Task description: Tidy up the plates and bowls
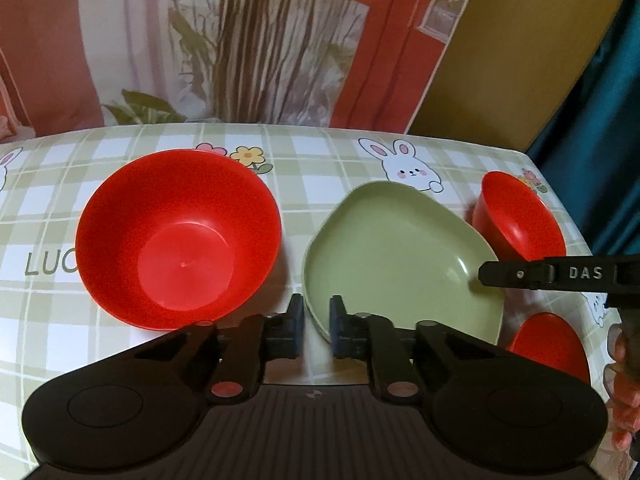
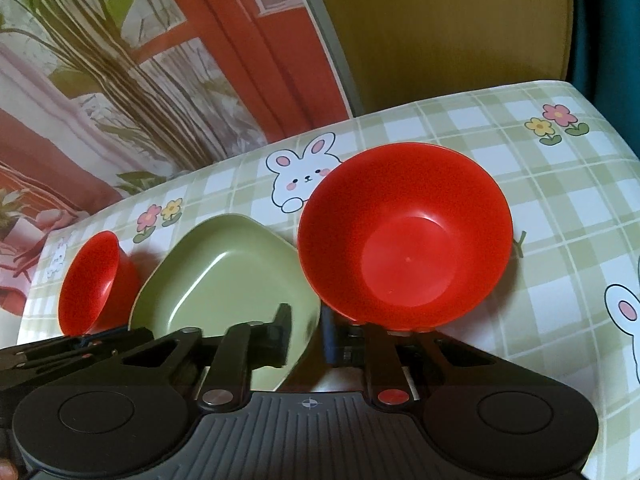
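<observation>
A green rounded plate (image 1: 394,256) lies in the middle of the table, with a red bowl (image 1: 178,236) to its left and another red bowl (image 1: 520,218) to its right. My left gripper (image 1: 316,326) straddles the plate's near left rim, fingers close on either side of it. My right gripper (image 2: 306,334) straddles the plate's (image 2: 224,276) right rim, just below the right red bowl (image 2: 404,236); its finger (image 1: 536,274) reaches over the plate from the right. The left red bowl (image 2: 90,282) stands beyond the plate. A red plate (image 1: 550,346) lies at the front right.
The table wears a green checked cloth (image 1: 312,160) with rabbits and flowers. Its far edge meets a printed curtain (image 1: 256,40); its right edge (image 1: 568,208) drops off beside a yellow panel and teal fabric. A hand (image 1: 624,408) shows at the right border.
</observation>
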`<state>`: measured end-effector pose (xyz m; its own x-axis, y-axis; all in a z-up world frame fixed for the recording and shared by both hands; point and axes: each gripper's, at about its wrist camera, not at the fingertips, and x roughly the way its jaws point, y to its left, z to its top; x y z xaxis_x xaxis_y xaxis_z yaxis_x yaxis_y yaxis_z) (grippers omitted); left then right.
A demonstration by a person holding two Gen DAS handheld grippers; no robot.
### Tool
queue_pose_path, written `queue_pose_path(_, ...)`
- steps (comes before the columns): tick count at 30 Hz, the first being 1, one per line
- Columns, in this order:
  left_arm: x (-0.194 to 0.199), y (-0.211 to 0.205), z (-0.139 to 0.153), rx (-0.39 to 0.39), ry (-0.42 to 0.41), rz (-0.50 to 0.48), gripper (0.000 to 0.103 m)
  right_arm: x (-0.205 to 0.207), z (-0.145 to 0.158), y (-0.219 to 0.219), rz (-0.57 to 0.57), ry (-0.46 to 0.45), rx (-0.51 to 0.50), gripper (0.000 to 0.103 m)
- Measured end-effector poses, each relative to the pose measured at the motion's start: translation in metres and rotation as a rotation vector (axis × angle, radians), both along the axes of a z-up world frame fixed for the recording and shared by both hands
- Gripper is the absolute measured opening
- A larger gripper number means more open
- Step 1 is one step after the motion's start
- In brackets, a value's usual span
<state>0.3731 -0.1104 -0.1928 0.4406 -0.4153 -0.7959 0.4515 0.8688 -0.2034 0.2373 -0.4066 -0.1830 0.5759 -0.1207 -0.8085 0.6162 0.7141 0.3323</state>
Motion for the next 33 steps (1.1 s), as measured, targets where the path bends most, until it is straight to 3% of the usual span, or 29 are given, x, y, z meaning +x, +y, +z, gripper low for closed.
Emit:
queue_pose_path(10,-0.010,0.010,0.025,-0.021,-0.061,0.017,0.014,-0.007,0.023,0.007,0.002,-0.072,-0.016,0.009)
queue_pose_path(20,-0.047,0.030,0.065,-0.023,-0.153,0.040,0.014,-0.023,0.054,0.033,0.027,-0.149,-0.033,0.009)
queue_pose_path(33,-0.097,0.062,0.083,-0.030,-0.169,0.088,0.014,-0.054,0.069,0.085,0.054,-0.200,-0.035,0.009)
